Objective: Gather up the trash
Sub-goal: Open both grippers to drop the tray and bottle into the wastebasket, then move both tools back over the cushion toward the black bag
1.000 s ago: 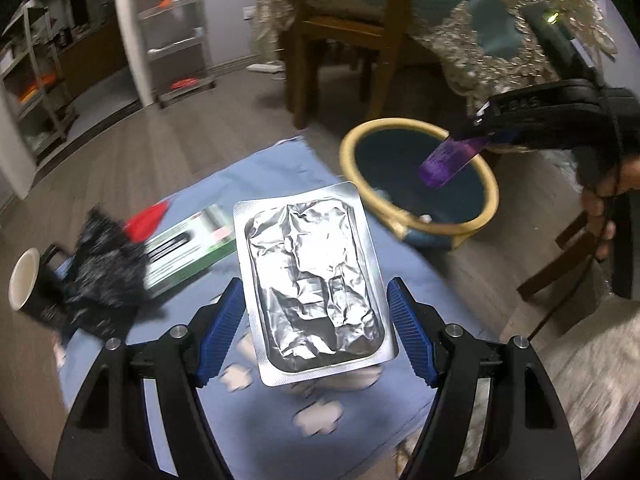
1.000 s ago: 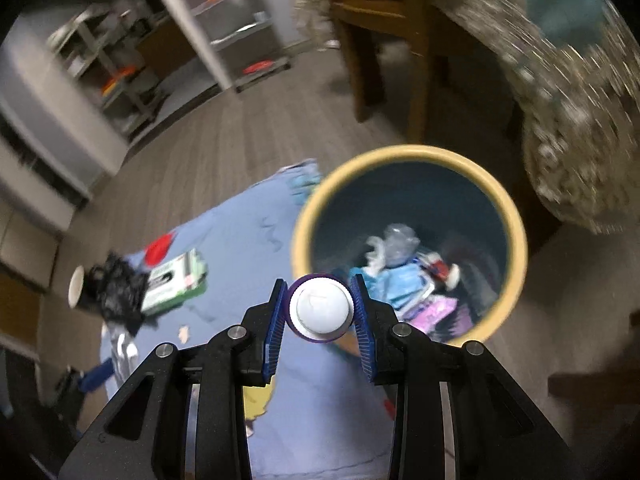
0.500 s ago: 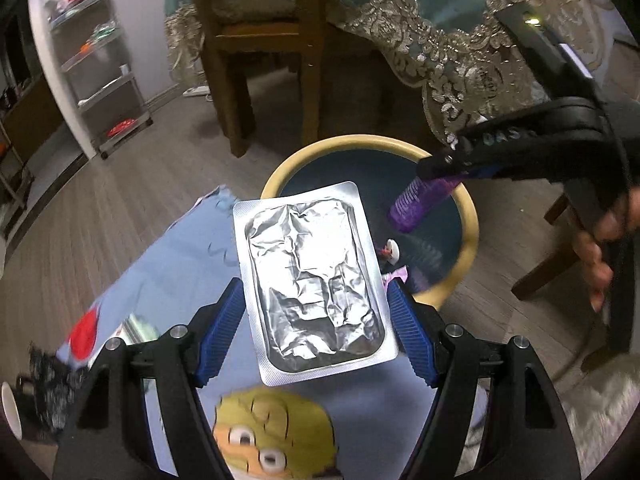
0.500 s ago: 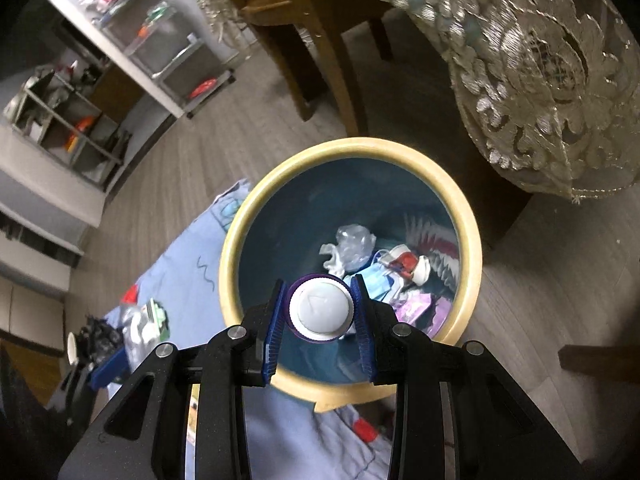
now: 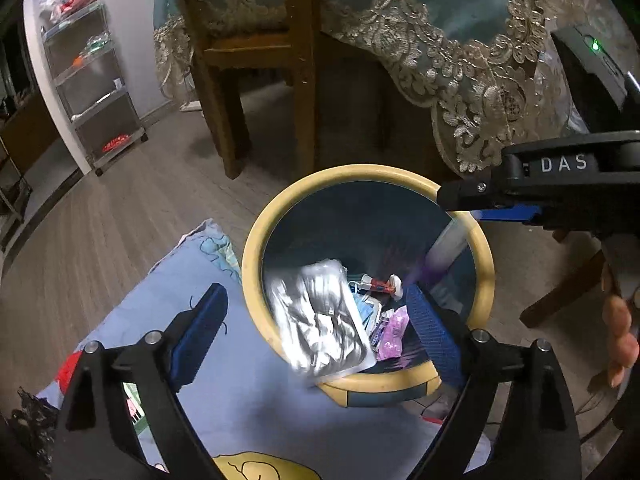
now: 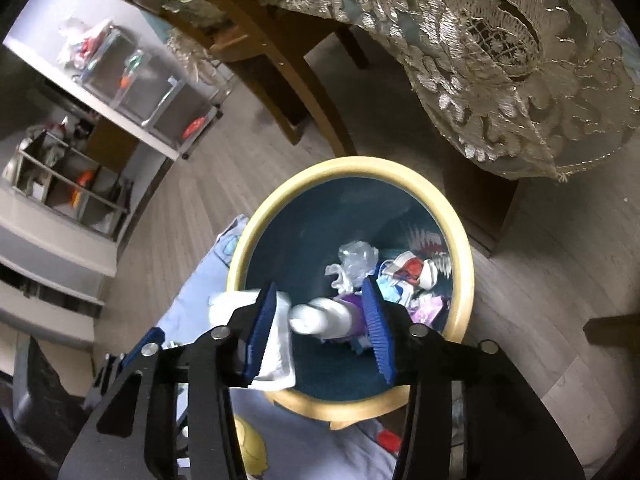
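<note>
A round bin (image 5: 360, 174) with a yellow rim and dark blue inside stands on the floor, holding several bits of trash. My left gripper (image 5: 318, 320) hangs over its near rim, jaws opening wide. The silver foil tray (image 5: 320, 316) is blurred and loose between them, tipping into the bin. My right gripper (image 6: 320, 320) is above the bin (image 6: 348, 166), jaws opening. The purple bottle with a white cap (image 6: 328, 316) lies tilted between them, clear of the left pad. In the left wrist view the right gripper (image 5: 496, 204) is at the right, with the purple bottle (image 5: 444, 254) streaked below it.
A light blue cartoon mat (image 5: 224, 400) lies on the wooden floor before the bin. A wooden chair (image 5: 248, 52) and a table with a lace cloth (image 5: 460, 60) stand close behind. A shelf unit (image 5: 88, 80) stands far left. Black plastic (image 5: 28, 424) lies at the mat's left edge.
Both grippers moved over the bin. Their jaws widened, and the foil tray and the purple bottle slipped free and are falling in.
</note>
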`<state>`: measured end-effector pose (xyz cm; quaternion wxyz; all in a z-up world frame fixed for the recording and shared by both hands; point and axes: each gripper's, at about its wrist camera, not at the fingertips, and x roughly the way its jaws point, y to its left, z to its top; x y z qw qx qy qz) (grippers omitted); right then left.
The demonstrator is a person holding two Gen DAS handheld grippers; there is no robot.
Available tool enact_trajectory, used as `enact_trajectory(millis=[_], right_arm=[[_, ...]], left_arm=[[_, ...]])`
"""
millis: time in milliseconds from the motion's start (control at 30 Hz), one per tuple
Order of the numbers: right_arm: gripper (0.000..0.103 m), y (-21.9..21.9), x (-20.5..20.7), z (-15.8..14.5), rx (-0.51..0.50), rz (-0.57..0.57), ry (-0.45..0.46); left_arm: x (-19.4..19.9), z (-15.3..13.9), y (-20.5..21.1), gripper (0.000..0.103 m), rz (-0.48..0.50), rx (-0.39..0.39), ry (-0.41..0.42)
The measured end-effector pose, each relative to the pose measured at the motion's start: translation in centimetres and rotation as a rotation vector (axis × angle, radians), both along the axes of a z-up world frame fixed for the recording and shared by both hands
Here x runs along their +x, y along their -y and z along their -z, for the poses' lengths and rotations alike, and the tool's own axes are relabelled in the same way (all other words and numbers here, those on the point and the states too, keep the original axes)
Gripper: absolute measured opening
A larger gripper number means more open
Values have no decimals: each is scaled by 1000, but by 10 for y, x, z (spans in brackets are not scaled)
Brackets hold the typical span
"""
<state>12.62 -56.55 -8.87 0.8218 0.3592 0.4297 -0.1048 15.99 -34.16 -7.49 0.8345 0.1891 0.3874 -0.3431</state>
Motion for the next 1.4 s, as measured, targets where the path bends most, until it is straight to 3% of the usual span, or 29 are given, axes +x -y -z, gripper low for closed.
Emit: enact_trajectory(millis=[400,600,733,933,1167,1400], right_arm=[[56,-16,3,-11,-20,-36,0],[72,-46,2,-26,-63,-105,4],[92,-76,-4,-48,-140,-162,39],[94,-128,-9,-71,-254,-268,79],[95,-186,-8,-78,-290,-368,94],[95,-228,3,-71,-304,-429,72]], left_arm=[[-15,-24,-70,90,-103,-30,-20],[-39,-46,-127,91,-158,-5,12],[-53,-60,-173,94,-210,13,38],[-67,-78,-234,95,-289,13,54],[-76,-92,-294,96,-377,-29,71],[-76,-76,-329,96,-417,-19,58]])
